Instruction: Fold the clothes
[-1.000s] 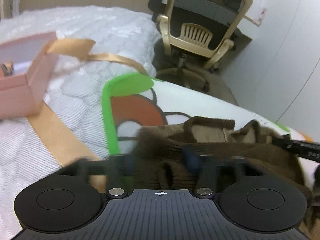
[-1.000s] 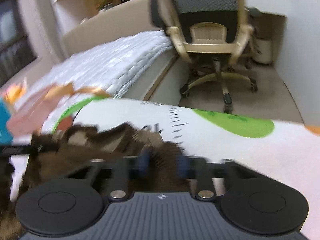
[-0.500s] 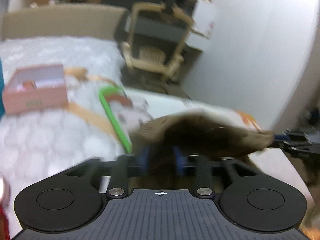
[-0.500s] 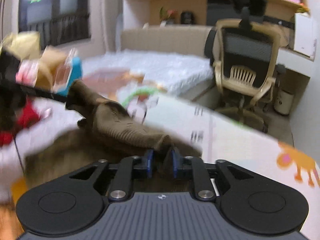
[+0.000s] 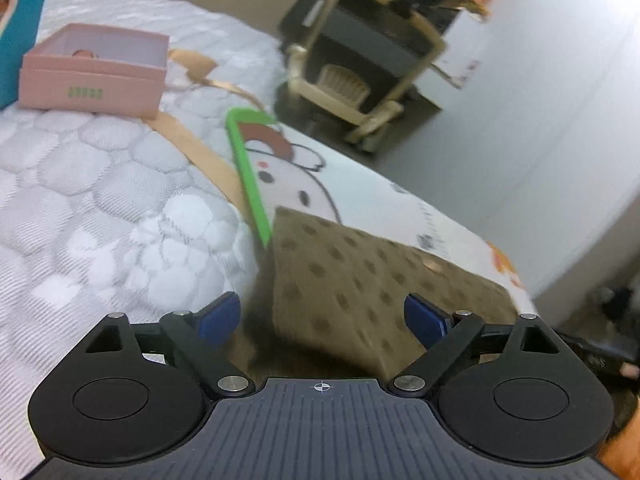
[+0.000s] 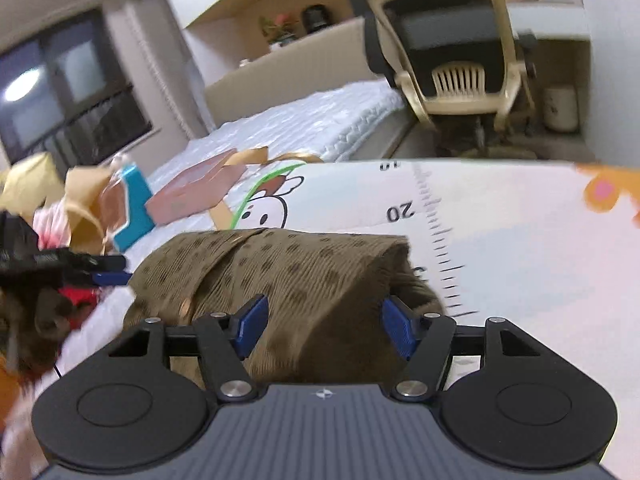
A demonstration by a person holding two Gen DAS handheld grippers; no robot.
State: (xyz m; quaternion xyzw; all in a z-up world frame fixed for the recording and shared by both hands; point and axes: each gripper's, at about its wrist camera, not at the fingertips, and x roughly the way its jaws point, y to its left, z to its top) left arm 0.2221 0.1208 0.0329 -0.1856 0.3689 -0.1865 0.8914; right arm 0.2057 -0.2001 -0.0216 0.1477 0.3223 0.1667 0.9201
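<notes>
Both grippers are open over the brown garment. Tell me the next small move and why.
Probably draw both back a little to check the fold. The left gripper and right gripper stand open, gripping nothing, and the brown garment already lies doubled over on the mat, slightly rumpled.

Soft indoor light, motion blur throughout, fisheye bending and dark corners

We saw the folded garment (image 5: 360, 280) lying on the printed mat (image 5: 360, 196), which lay over the quilted bed (image 5: 100, 200). Left of the mat stood an open box (image 5: 96, 76) on the bed, with a ribbon (image 5: 200, 152) running between box and mat. Behind the bed's far edge stood an office chair (image 5: 360, 60) on the floor.
</notes>
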